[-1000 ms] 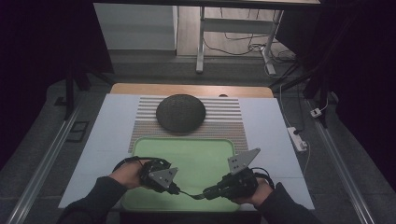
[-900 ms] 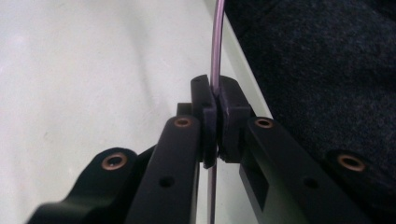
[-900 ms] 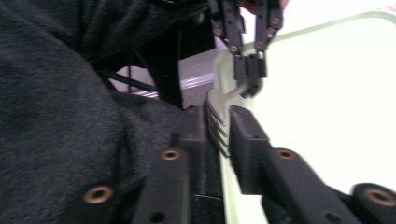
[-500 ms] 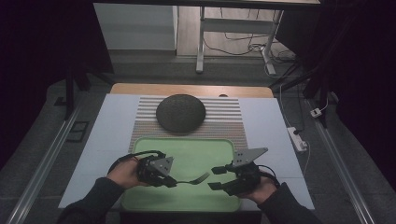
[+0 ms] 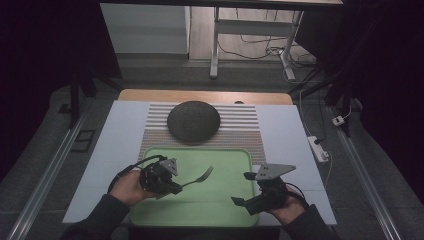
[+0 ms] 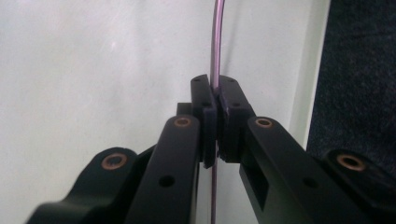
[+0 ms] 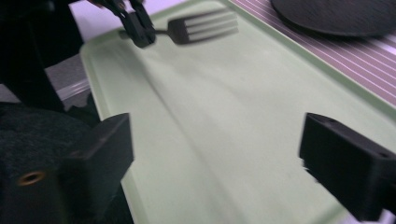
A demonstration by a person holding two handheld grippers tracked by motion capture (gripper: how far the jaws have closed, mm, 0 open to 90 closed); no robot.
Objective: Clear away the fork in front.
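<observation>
Clamping the fork [image 5: 198, 176] by its handle, your left gripper [image 5: 174, 188] carries it above the green tray [image 5: 220, 210], tines toward the dark bowl [image 5: 193, 120]. Your right gripper [image 5: 244, 198] has just been opening and its jaws now stand wide with nothing between them. Keep that left squeeze firm, hold the fork level, and draw the right hand away before you travel.

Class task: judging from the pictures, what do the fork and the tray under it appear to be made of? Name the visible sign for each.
Fork: probably metal, polished; its thin handle gleams as a bright line in the left gripper view.
Tray: likely plastic, matt pale green; one smooth moulded piece with rounded corners and a raised rim.
</observation>
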